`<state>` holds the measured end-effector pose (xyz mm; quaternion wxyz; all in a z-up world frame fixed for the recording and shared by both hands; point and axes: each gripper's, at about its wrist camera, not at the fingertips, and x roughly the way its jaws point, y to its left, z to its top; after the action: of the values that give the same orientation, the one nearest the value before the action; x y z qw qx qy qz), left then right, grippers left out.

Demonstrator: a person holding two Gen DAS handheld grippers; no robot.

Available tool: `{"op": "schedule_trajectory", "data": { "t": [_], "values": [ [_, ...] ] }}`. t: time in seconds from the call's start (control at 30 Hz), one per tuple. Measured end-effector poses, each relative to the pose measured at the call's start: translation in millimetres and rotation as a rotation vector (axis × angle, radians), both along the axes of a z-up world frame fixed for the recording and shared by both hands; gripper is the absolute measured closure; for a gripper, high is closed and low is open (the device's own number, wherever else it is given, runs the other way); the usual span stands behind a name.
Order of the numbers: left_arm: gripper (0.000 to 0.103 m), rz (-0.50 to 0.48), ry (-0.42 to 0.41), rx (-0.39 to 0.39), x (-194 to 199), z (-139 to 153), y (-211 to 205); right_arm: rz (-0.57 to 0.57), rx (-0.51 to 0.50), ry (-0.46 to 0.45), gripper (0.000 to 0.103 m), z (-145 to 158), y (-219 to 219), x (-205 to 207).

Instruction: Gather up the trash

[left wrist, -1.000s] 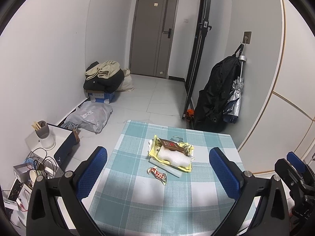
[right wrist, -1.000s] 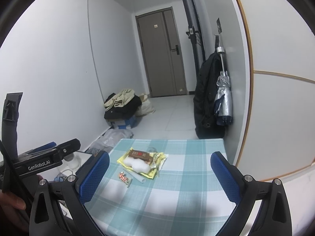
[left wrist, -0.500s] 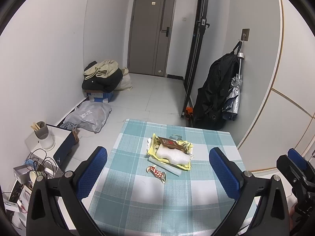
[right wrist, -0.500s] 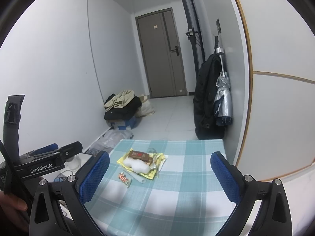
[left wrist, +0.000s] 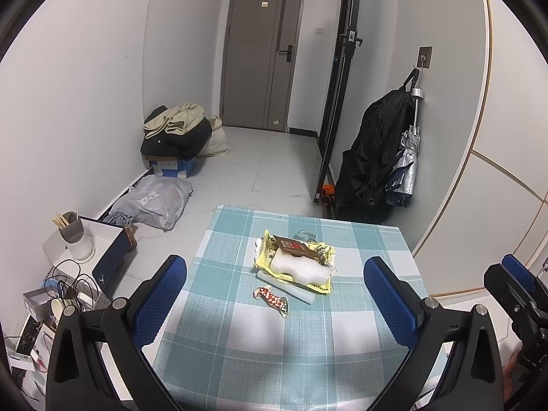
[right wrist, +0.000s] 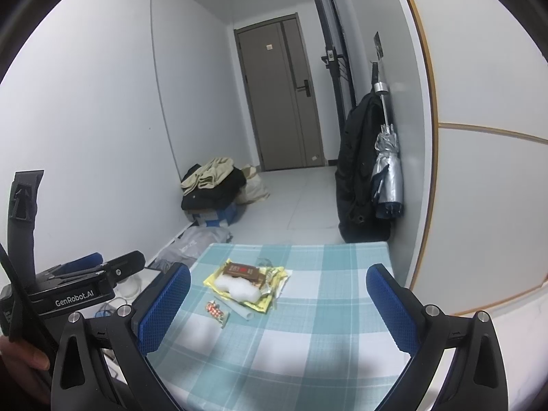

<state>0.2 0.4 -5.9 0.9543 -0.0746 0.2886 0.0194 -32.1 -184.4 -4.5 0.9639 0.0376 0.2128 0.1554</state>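
A pile of trash lies mid-table on the teal checked tablecloth [left wrist: 239, 335]: a yellow wrapper [left wrist: 270, 257], a brown packet [left wrist: 294, 247] and white bubble wrap [left wrist: 299, 269]. The pile also shows in the right wrist view [right wrist: 245, 282]. A small red-and-white candy wrapper [left wrist: 272, 299] lies just in front of the pile, also seen in the right wrist view [right wrist: 216, 311]. My left gripper [left wrist: 275, 306] is open and empty, held above the table's near half. My right gripper [right wrist: 274, 304] is open and empty, to the right of the left one.
Beyond the table are a grey door [left wrist: 260, 68], a pile of clothes on a blue box [left wrist: 174, 137] and a grey bag [left wrist: 154, 202] on the floor. A black coat [left wrist: 373, 157] and a silver umbrella [left wrist: 406, 164] hang at the right wall. Boxes, cables and a cup [left wrist: 75, 239] stand left.
Both grippers have drifted slightly; the view of the table shifted a little. The trash has not moved and both grippers stay open.
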Motion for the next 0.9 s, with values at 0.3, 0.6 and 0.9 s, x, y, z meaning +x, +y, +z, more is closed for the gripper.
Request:
{"op": "schedule_trajectory", "data": {
  "t": [0.3,0.6,0.9],
  "values": [
    [0.001,-0.002,0.012,-0.009,0.6,-3.0,0.4,-0.007,0.004,0.015,0.0,0.1,-0.3,2.5],
    [0.001,-0.008,0.041,-0.006,8.0,-9.1,2.3,0.003,0.0,0.047,0.0,-4.4,-0.4,8.2],
    [0.008,-0.067,0.148,-0.124,30.1,-36.9,23.0,0.042,0.005,0.154,0.0,-16.2,1.0,26.5]
  ]
}}
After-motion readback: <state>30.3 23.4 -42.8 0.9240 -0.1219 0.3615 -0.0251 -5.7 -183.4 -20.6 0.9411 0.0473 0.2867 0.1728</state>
